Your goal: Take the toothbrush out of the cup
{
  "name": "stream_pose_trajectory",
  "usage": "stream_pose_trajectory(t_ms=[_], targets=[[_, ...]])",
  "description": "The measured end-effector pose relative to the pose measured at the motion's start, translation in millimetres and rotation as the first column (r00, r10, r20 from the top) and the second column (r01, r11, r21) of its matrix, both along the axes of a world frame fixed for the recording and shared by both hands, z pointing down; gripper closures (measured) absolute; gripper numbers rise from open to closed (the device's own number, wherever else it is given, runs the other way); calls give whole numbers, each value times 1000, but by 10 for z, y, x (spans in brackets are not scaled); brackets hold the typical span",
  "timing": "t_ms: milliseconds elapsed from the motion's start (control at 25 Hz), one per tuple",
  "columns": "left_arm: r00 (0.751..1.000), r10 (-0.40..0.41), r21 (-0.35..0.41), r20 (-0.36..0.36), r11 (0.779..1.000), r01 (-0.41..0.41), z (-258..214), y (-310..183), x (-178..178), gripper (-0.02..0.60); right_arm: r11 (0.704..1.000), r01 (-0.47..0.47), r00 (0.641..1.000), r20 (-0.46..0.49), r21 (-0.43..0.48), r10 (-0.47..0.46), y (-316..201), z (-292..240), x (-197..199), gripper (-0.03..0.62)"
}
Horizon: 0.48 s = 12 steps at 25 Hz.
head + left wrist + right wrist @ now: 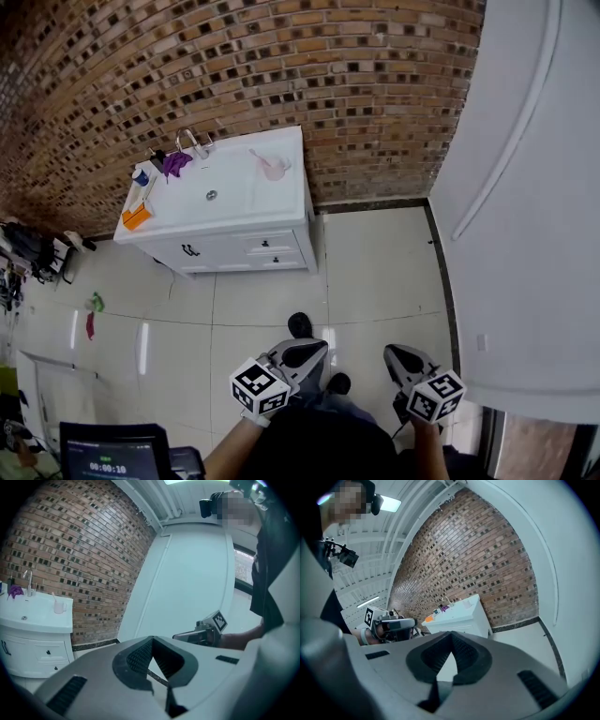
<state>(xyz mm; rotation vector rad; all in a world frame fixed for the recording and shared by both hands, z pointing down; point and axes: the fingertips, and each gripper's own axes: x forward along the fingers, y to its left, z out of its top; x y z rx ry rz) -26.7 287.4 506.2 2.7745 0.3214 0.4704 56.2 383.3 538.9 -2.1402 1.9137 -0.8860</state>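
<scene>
Low by the person's body, both hands hold their tools close together over the tiled floor (375,272), pointing forward and well away from the white vanity. The left tongs (302,352) are pressed together at the tips with nothing between them, and the right tongs (401,358) are likewise pressed together and empty. Far ahead, against the brick wall, the pink cup (274,170) stands on the worktop (234,197) near its right rear corner, with the toothbrush (257,156) leaning out of it to the left.
</scene>
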Motion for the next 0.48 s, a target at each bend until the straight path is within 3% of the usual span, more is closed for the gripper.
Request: stream_pose_trajectory(t_ms=[480], targets=[[993, -94, -31, -64, 995, 92, -41, -569, 180, 577, 999, 41, 999, 3, -26, -41, -472, 40, 221, 608]])
